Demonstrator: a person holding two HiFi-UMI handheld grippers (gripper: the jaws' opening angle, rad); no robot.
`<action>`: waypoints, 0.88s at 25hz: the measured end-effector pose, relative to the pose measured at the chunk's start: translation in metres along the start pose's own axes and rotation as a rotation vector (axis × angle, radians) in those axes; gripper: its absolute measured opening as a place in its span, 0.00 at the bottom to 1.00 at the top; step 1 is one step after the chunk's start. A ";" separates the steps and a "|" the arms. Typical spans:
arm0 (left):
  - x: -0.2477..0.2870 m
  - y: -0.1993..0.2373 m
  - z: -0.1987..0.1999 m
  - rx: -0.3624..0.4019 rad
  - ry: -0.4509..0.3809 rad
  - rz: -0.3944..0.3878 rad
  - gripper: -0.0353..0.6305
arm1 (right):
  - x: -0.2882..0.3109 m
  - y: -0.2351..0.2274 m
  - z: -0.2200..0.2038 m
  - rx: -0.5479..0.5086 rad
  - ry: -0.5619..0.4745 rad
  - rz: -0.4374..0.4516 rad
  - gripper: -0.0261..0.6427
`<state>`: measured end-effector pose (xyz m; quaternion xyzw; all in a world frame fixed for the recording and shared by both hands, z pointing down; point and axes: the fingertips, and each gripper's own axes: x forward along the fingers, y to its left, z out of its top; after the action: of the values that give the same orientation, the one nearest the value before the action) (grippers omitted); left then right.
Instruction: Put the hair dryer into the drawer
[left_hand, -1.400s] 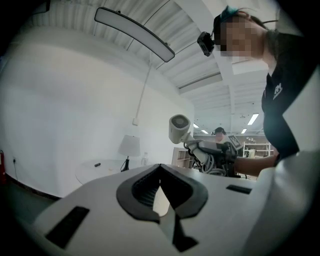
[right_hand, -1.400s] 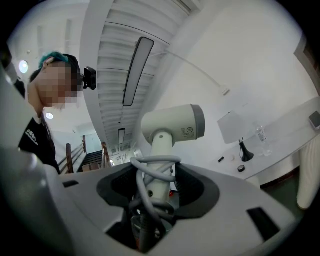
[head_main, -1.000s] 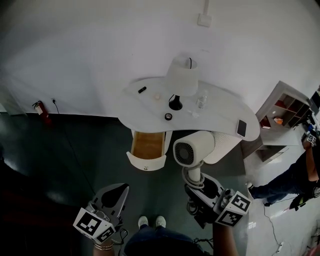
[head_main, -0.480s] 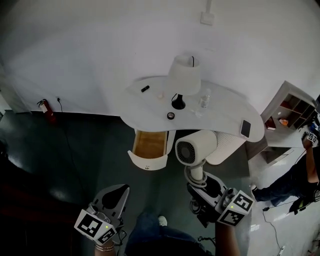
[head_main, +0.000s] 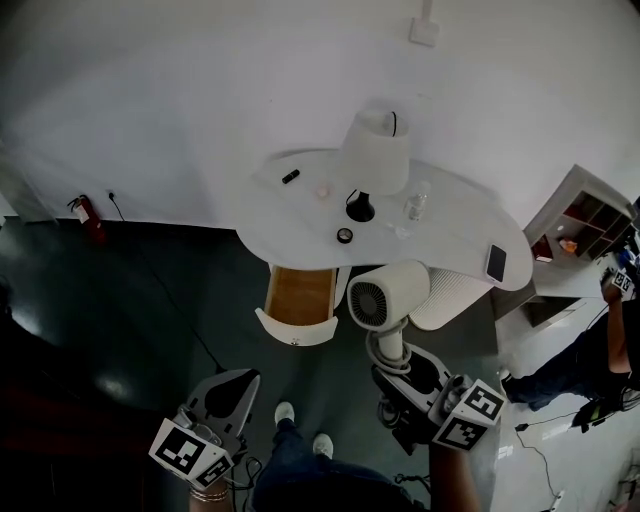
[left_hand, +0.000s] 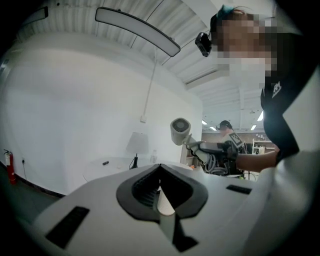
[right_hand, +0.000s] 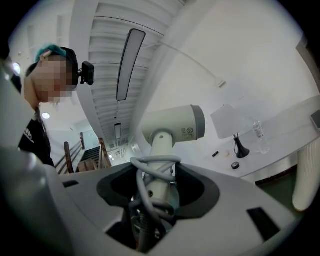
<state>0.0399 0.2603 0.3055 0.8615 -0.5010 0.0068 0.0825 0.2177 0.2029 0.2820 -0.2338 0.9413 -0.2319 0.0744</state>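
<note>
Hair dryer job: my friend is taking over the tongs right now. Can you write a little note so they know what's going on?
Left tongs: shut, empty, held low.
Right tongs: shut on the handle of the hair dryer, cord looped around it. The dryer is upright in the air, just right of the drawer.
Drawer: open under the white table, nothing seen inside.
Done: dryer picked up, drawer open.
Left: lower the dryer into the drawer and let go.

Head camera steeply down; two gripper cameras level.
From overhead the head view covers the whole white surface (head_main: 450, 225); both gripper views face it level, all three sharing its lamp (head_main: 378, 150) and the hair dryer (head_main: 390, 292).
</note>
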 end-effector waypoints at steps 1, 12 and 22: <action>0.005 0.005 0.003 0.004 -0.002 -0.008 0.07 | 0.005 -0.003 0.001 0.005 0.000 -0.002 0.39; 0.049 0.060 0.032 0.024 -0.004 -0.076 0.07 | 0.063 -0.020 0.022 0.016 0.003 -0.016 0.39; 0.068 0.097 0.032 0.009 0.038 -0.163 0.07 | 0.102 -0.029 0.020 0.013 0.032 -0.073 0.39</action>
<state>-0.0126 0.1494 0.2938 0.8995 -0.4275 0.0187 0.0886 0.1443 0.1240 0.2750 -0.2635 0.9317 -0.2445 0.0524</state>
